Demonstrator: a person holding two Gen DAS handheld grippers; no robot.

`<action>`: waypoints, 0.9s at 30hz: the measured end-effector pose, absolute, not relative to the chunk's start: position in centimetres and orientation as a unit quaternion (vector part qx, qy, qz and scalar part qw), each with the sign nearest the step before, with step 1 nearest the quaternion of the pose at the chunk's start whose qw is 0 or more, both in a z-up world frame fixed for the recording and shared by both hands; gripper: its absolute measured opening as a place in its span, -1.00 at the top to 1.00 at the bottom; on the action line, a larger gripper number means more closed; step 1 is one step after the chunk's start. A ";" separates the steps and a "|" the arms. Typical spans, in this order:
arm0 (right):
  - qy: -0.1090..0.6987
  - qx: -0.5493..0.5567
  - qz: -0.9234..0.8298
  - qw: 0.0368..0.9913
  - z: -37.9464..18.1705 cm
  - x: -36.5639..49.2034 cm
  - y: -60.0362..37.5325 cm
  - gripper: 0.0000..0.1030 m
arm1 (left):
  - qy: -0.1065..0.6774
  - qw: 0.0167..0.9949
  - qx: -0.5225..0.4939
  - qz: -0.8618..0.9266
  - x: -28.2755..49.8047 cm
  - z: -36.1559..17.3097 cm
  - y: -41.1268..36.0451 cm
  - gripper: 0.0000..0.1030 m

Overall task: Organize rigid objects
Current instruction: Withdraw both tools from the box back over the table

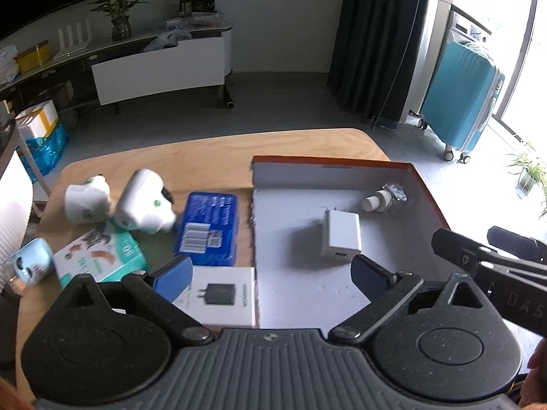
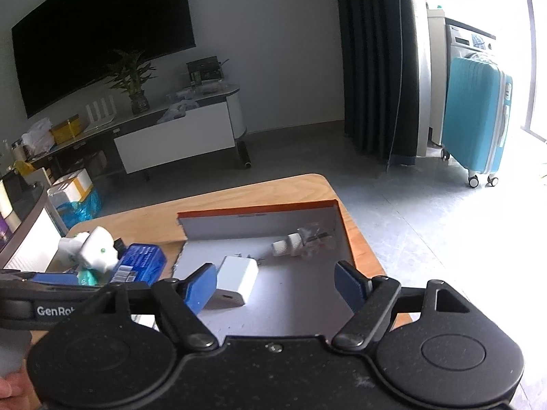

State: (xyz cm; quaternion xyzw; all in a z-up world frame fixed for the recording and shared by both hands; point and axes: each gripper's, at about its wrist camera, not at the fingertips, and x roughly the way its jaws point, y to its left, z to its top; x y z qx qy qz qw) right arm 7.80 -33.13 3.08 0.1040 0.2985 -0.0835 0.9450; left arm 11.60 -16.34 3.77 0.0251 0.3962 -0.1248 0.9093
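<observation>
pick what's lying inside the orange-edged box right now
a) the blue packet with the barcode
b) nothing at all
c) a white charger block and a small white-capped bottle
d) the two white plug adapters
c: the white charger block and the small white-capped bottle lie on the floor of the orange-edged box, while the blue packet and the white plug adapters sit outside it on the wooden table.

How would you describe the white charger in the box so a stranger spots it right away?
On the wooden table sits a shallow orange-edged box with a white floor. The charger lies near its middle: a plain white block, unlike the small bottle in the far corner.
</observation>
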 end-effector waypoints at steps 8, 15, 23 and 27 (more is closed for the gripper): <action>0.303 0.091 -0.058 0.947 3.5 7.8 -30.8 -0.75 | 0.390 0.914 0.011 -0.110 10.6 4.2 -13.6 -0.99; 0.310 0.081 -0.031 0.947 3.5 8.4 -28.1 -0.75 | 0.387 0.918 0.006 -0.089 9.9 4.3 -10.7 -0.99; 0.316 0.068 -0.005 0.946 3.6 9.0 -25.0 -0.75 | 0.386 0.921 -0.005 -0.062 9.4 4.3 -7.7 -0.98; 0.319 0.061 0.006 0.946 3.6 9.3 -23.7 -0.75 | 0.386 0.921 -0.013 -0.053 9.3 4.3 -6.3 -0.98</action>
